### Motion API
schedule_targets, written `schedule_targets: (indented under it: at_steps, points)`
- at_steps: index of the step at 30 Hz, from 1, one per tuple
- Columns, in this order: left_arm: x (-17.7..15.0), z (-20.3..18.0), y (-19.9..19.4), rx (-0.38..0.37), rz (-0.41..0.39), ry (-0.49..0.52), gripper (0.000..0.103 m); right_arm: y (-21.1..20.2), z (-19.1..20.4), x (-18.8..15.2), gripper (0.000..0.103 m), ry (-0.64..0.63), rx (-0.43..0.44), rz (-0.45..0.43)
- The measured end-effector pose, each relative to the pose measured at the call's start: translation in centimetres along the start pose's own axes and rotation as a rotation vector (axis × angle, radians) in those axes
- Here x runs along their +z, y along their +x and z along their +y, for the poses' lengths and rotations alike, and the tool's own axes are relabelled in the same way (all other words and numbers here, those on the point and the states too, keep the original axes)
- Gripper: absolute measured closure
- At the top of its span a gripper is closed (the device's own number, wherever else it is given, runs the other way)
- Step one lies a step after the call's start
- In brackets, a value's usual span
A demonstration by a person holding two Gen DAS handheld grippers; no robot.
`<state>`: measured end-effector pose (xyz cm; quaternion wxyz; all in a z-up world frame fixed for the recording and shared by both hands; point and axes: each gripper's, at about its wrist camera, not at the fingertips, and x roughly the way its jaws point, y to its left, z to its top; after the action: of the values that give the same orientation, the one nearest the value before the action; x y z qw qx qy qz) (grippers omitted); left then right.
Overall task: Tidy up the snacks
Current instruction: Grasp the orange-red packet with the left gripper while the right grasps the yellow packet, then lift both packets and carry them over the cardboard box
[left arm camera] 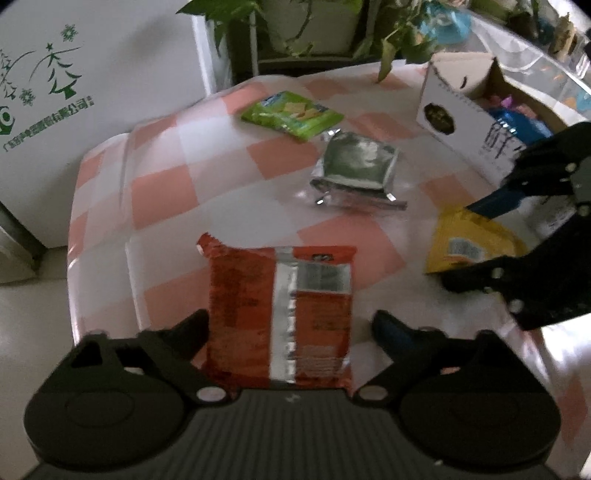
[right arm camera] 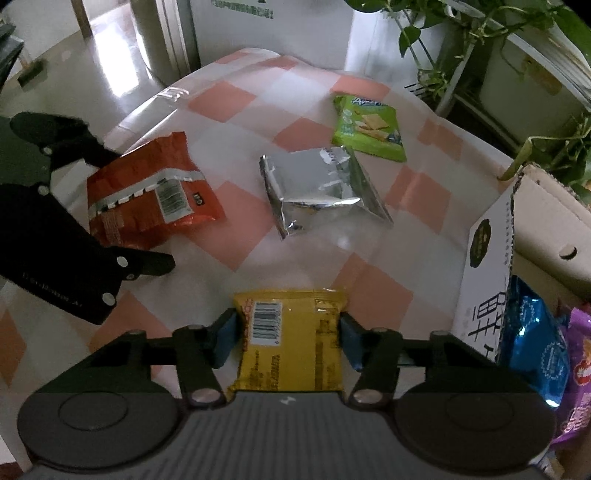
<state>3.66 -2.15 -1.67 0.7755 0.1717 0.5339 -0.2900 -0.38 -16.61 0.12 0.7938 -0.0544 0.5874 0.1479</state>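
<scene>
A red snack packet [left arm camera: 258, 314] lies on the checked tablecloth [left arm camera: 166, 192] between the fingers of my left gripper [left arm camera: 291, 326]. The left finger touches its edge, while a gap shows at the right finger, so the jaws stand open around it. In the right wrist view a yellow snack packet [right arm camera: 291, 350] sits in my right gripper [right arm camera: 288, 336], both blue pads [right arm camera: 225, 336] pressing its sides. A silver packet [right arm camera: 317, 192] and a green cracker packet [right arm camera: 369, 129] lie further back on the cloth.
An open white cardboard box [right arm camera: 487, 266] stands at the right edge, with a blue bag [right arm camera: 535, 343] and a purple bag [right arm camera: 580, 369] inside. Potted plants [left arm camera: 306, 29] stand behind the table. A large white carton [left arm camera: 74, 92] is at the left.
</scene>
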Motion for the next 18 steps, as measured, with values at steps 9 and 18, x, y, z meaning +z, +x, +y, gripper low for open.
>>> schedule_targets:
  at_steps: [9, 18]
  points:
    - [0.2, -1.0, -0.9, 0.019, -0.021, 0.012, 0.034, -1.3, -0.6, 0.3, 0.046, 0.044, -0.007, -0.056]
    - [1.1, -1.0, -3.2, 0.037, -0.089, -0.049, 0.034, -2.8, -1.3, 0.8, 0.046, 0.082, -0.002, -0.117]
